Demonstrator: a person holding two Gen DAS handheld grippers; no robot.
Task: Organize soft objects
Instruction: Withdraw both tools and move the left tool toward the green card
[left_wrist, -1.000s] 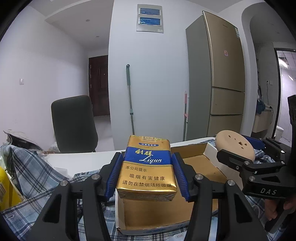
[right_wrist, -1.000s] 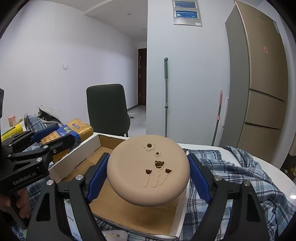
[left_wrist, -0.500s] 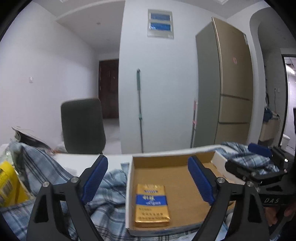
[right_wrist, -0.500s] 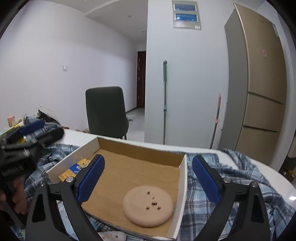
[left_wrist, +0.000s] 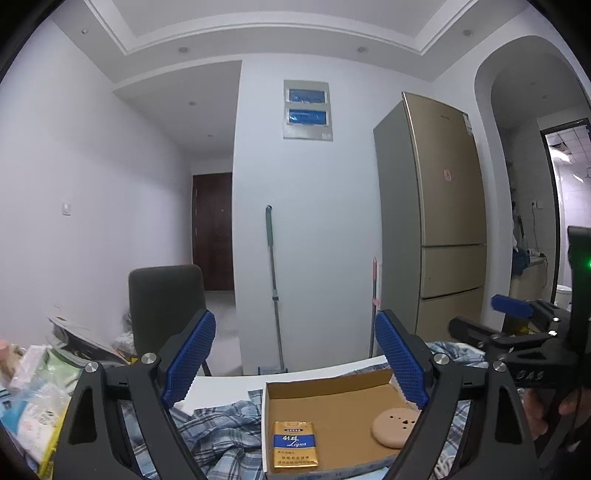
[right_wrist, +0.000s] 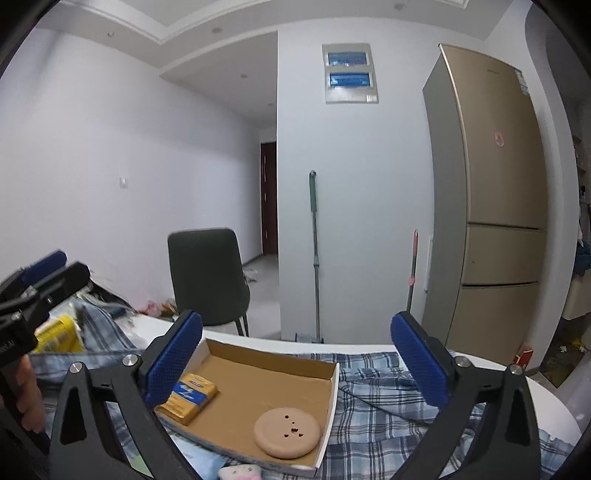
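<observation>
Left gripper (left_wrist: 295, 363) & right gripper (right_wrist: 295, 360): jaws spread wide, nothing held. Gold cigarette pack (left_wrist: 294, 444) and tan round pad (right_wrist: 287, 432) lie apart in the cardboard box (right_wrist: 273, 354) on plaid cloth (right_wrist: 384, 402). Box's near edge is partly hidden by the fingers; pink plush (right_wrist: 239, 472) is cut off at the frame bottom.

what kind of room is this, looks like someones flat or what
Most likely a lived-in home, around a dining or kitchen area. A tall gold fridge stands by the wall, a mop leans beside it, and a dark chair sits at the white table.
</observation>
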